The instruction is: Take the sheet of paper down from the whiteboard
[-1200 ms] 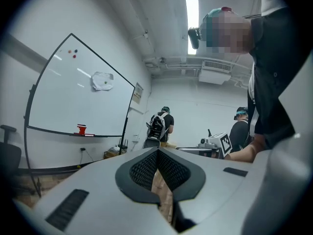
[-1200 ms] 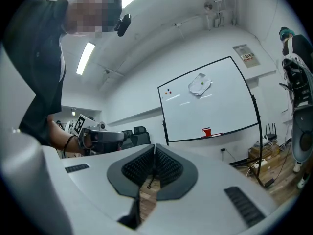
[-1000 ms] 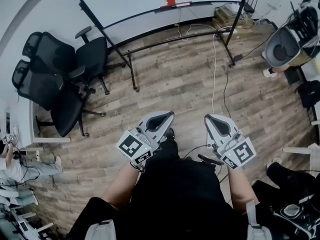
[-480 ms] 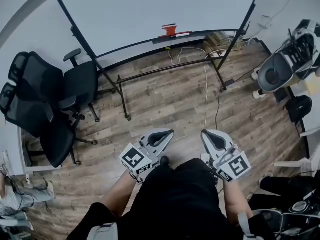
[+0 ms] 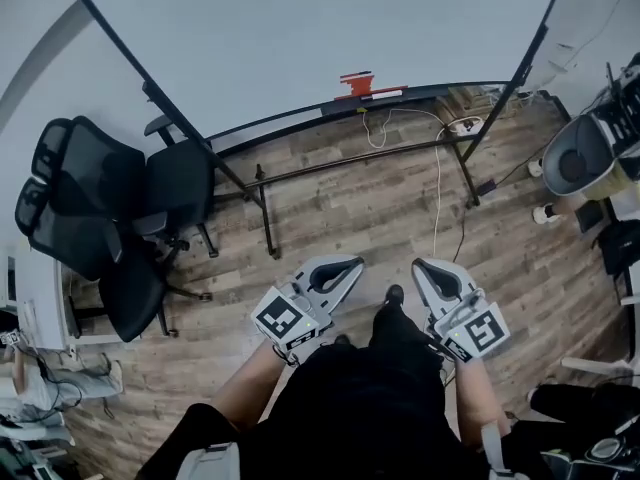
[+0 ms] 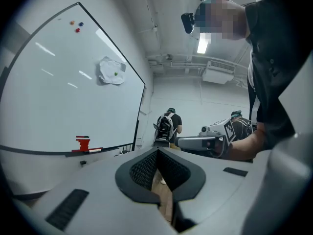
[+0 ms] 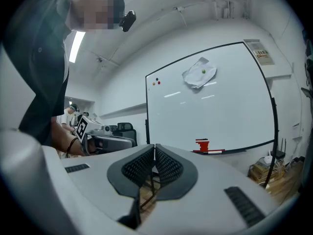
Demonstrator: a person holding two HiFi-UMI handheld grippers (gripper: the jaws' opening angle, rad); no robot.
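Observation:
A crumpled white sheet of paper [image 6: 112,71] hangs high on the whiteboard [image 6: 54,97], pinned by a small green magnet; the right gripper view has the same paper [image 7: 199,73] on the board [image 7: 215,111]. In the head view the whiteboard [image 5: 300,38] stands ahead on a black frame, and the paper is out of that picture. My left gripper [image 5: 345,268] and right gripper [image 5: 428,270] are held level in front of my body, both shut and empty, well short of the board. Each gripper shows in the other's view, left gripper [image 7: 105,142] and right gripper [image 6: 198,142].
A red eraser and a marker [image 5: 357,85] lie on the board's tray. Three small magnets [image 6: 76,25] sit near the board's top. Black office chairs [image 5: 110,218] stand at the left. Cables [image 5: 438,178] trail over the wooden floor under the board. People [image 6: 167,124] and equipment [image 5: 585,158] stand at the right.
I have walked toward the whiteboard with both grippers carried along; the board now fills more of the head view and its tray is nearer. Both grippers stayed shut.

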